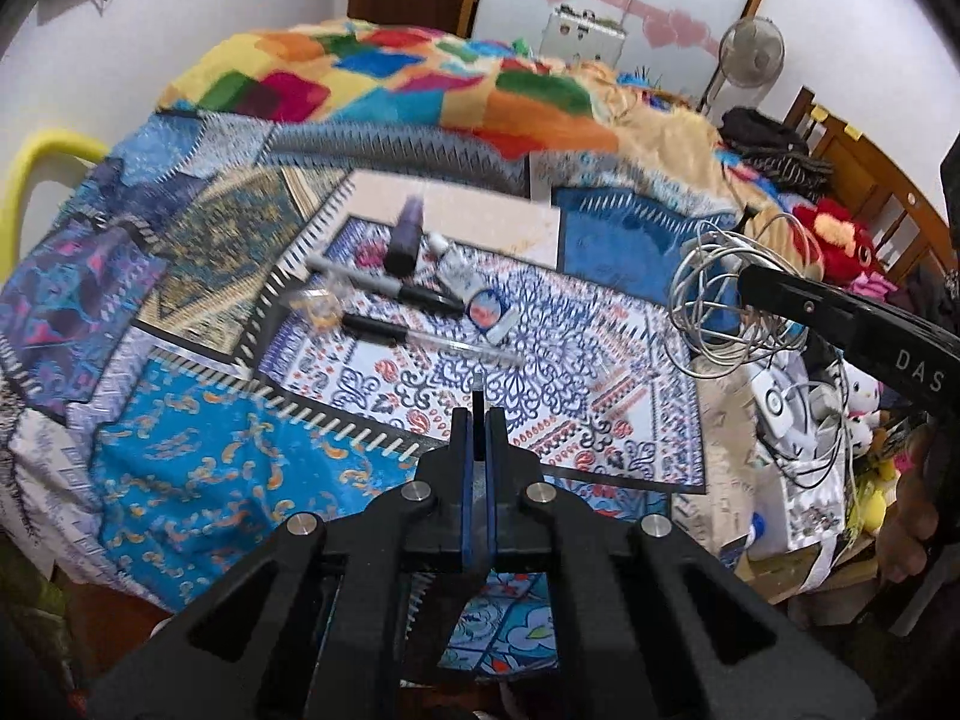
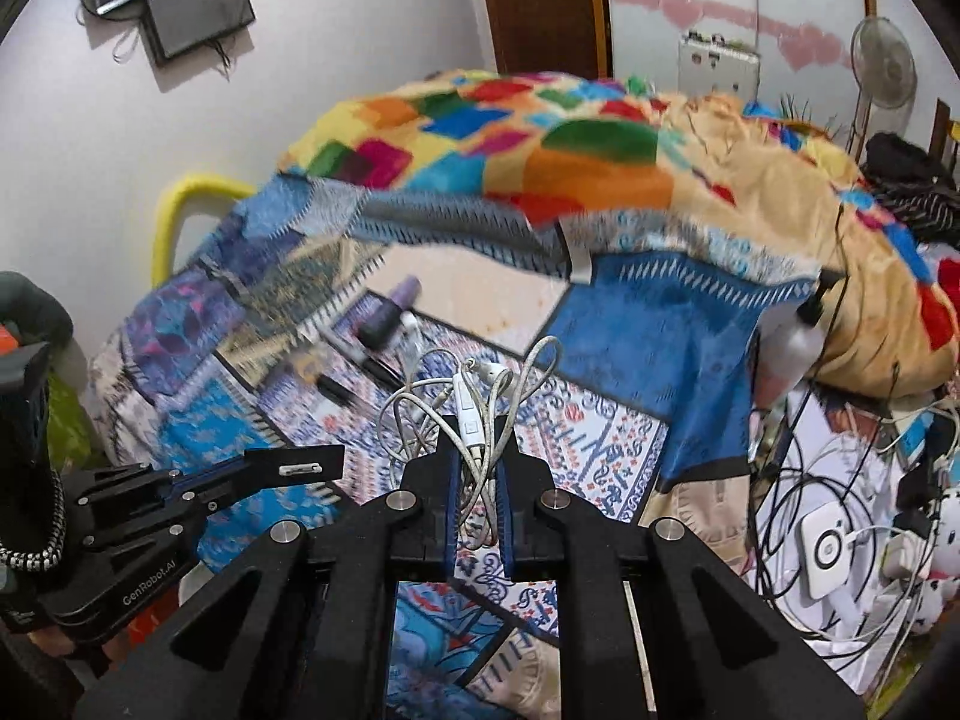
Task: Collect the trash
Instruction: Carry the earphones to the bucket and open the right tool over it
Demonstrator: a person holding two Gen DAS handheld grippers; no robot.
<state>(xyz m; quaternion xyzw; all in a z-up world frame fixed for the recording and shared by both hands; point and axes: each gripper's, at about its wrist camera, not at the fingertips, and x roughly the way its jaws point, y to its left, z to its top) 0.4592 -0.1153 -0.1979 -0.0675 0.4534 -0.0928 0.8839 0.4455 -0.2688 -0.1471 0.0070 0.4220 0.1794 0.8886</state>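
The right gripper point(image 2: 480, 468) is clamped on a tangle of white earphone cable point(image 2: 468, 414), loops of it spilling up and out past the blue pads, the inline remote standing upright between the fingers. The bundle hangs clear above the patterned bedspread point(image 1: 198, 480), over near the right-hand edge of the bed.

The left gripper point(image 1: 478, 420) has its jaws pressed together; something thin and clear seems to stick up from the tips, but I cannot tell whether it is held or just lies behind them on the cloth.

On the bed, beyond the left gripper, the rest of the clutter lies close together: a purple bottle point(image 1: 407, 237), a small white bottle point(image 1: 454, 267), a black marker point(image 1: 384, 282), a clear pen point(image 1: 432, 342), a crumpled clear wrapper point(image 1: 318, 306) and a round blue-rimmed piece point(image 1: 485, 307).

The worry is the cable (only a few strands look pinched). A loose loop could slide out, or trail and catch the bedding. To the right a heap of other wires and a white charger point(image 2: 831, 546) sits near; dangling loops could hook those and drag them along.
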